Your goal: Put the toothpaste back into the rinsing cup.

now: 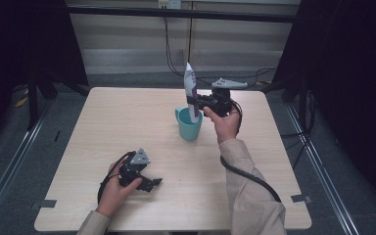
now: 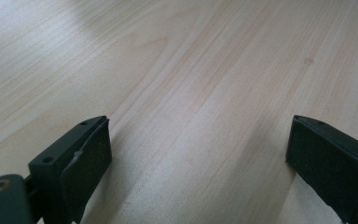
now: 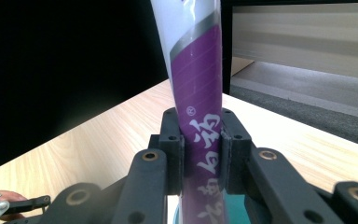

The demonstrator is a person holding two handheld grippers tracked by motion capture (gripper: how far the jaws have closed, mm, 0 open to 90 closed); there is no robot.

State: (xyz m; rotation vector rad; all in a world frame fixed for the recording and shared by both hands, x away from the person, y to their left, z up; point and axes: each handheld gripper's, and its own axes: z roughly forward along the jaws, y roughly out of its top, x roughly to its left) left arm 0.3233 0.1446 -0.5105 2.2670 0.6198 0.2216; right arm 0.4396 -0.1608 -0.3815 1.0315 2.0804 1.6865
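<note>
At the near edge of a pale wooden table (image 1: 127,117), the left gripper (image 1: 149,184) rests low in a person's left hand (image 1: 115,193), its jaws spread wide over bare wood with nothing between them; the left gripper view shows both black pads (image 2: 86,170) well apart above the grain.

Farther in, near the table's middle, a teal mug (image 1: 190,128) stands upright with its handle toward the left. A white-and-purple tube (image 1: 191,93), tall and tapering to a flat sealed top, stands nearly upright with its lower end inside the mug.

Beyond and just to the right of the mug, the right gripper (image 1: 194,102), held in the person's right hand (image 1: 223,122), is clamped on the tube partway up its body. The right gripper view shows the tube (image 3: 198,93) pinched between the two jaws, printed characters running down its purple face and the teal mug rim (image 3: 235,207) below.

The risks appear plain. The tube is soft and tall, so it could slide or bend in the jaws. Any sideways pull while its base sits in the mug could tip the mug, which nothing steadies. Released off-centre, the tube may lean on the rim and topple it.
</note>
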